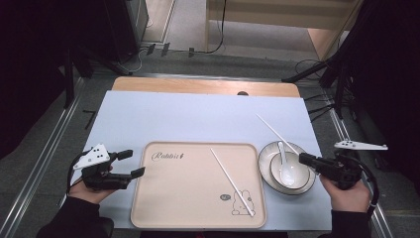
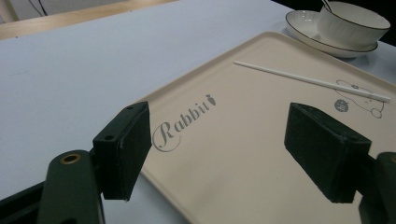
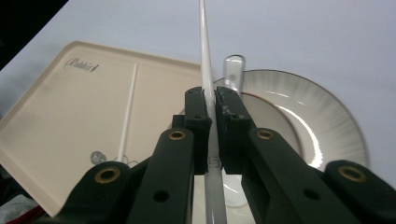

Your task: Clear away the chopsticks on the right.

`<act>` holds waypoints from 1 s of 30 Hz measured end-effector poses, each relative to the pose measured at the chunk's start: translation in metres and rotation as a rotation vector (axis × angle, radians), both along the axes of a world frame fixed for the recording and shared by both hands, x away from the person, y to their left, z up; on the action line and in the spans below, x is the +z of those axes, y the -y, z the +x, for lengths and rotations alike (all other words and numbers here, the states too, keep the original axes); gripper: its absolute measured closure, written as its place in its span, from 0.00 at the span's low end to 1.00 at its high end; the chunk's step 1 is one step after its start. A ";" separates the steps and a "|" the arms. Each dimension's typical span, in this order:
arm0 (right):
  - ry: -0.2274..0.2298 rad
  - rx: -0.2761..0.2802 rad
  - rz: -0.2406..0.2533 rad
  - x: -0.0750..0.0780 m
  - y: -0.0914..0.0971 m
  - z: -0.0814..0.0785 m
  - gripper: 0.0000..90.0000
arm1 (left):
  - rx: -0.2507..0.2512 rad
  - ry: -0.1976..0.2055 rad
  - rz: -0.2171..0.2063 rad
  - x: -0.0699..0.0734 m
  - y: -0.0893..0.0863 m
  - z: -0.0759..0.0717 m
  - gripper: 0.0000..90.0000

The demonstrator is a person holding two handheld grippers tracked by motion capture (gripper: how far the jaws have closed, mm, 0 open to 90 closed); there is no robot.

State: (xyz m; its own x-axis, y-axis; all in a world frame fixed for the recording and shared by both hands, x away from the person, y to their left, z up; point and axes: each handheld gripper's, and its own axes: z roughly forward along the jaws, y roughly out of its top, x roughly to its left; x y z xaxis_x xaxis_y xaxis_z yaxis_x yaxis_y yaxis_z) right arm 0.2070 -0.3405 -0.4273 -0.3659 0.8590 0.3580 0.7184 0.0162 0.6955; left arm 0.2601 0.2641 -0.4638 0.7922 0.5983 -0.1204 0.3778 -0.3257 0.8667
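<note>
My right gripper (image 1: 303, 159) (image 3: 210, 100) is shut on a white chopstick (image 1: 277, 133) (image 3: 204, 42), which slants up and away over the plate's far rim. A second white chopstick (image 1: 232, 181) (image 2: 308, 80) (image 3: 128, 107) lies slantwise on the beige tray (image 1: 188, 198) (image 2: 243, 154) (image 3: 56, 135) marked "Rabbit". Right of the tray a white bowl (image 1: 292, 173) (image 2: 352, 23) sits on a plate (image 1: 265, 171) (image 3: 322, 121), with a white spoon (image 1: 283, 158) (image 3: 233, 67) in the bowl. At the tray's left edge my left gripper (image 1: 134, 162) (image 2: 219, 149) is open with nothing between its jaws.
A pale blue-white mat (image 1: 188, 119) covers the table, and the wooden tabletop (image 1: 198, 85) shows along its far edge. Black stands and cables lie on the floor beyond and beside the table.
</note>
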 end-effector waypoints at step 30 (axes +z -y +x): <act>-0.088 0.110 -0.138 -0.033 -0.093 -0.020 0.94 | -0.013 0.003 -0.005 0.000 0.002 0.003 0.26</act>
State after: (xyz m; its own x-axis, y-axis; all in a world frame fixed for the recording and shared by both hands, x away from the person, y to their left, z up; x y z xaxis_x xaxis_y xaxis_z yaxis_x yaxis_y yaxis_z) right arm 0.1875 -0.2477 -0.4602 -0.4330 0.8586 0.2745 0.7651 0.1890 0.6156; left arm 0.2634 0.2619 -0.4636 0.8005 0.5869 -0.1210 0.3705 -0.3260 0.8697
